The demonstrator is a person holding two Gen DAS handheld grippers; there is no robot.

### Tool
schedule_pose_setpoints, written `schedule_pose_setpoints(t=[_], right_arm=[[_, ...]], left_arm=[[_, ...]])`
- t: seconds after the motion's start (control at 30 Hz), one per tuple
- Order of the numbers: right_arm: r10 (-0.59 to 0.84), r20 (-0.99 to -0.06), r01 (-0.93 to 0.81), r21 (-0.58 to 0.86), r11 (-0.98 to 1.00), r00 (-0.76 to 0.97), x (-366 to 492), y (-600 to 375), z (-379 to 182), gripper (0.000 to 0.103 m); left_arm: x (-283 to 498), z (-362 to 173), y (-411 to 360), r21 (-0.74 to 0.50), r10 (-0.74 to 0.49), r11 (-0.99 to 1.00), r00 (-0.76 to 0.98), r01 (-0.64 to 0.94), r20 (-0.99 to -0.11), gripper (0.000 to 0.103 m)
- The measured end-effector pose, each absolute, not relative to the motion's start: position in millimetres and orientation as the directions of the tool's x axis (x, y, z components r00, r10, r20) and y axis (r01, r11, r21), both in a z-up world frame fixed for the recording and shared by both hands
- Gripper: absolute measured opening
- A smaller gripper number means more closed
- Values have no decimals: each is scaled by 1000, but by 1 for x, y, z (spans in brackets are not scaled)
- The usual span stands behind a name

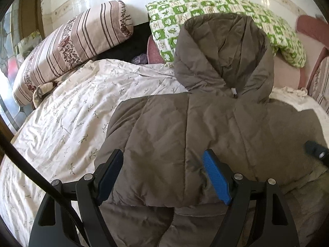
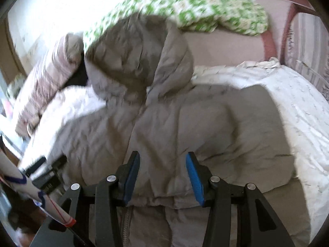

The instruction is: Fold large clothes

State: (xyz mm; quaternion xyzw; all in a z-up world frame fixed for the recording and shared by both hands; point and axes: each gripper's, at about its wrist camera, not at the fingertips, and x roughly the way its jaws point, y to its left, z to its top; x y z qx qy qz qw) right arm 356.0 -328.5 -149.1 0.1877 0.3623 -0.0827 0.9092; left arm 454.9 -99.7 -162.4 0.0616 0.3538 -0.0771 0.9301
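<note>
A grey-brown puffy hooded jacket lies face up on the bed, its hood resting against the pillows. Its lower part is doubled over, with a fold edge near my fingers. My left gripper hovers open and wide over the jacket's left front, with nothing pressed between the blue pads. My right gripper hangs open, less wide, above the same jacket, in a motion-blurred view. The right gripper's black tip shows at the left wrist view's right edge. The left gripper shows at the lower left of the right wrist view.
The bed has a white floral sheet. A striped bolster lies at the back left and a green-checked pillow lies behind the hood. A pink headboard and striped cushion stand at the right. A person's patterned sleeve is at the lower left.
</note>
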Motion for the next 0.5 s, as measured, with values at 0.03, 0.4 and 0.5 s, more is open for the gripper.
schedule_pose_setpoints(t=[0.03, 0.4, 0.5], right_arm=[[-12, -680, 293, 299, 908, 733, 352, -333, -142, 51], [15, -673, 224, 267, 937, 740, 437, -331, -17, 56], [-45, -686, 207, 157, 966, 727, 475, -320, -11, 56]], left_arm=[[455, -161, -99, 51, -105, 981, 736, 186, -669, 79], [463, -146, -79, -104, -195, 980, 715, 170, -672, 79], [463, -144, -80, -103, -198, 979, 717, 175, -668, 79]])
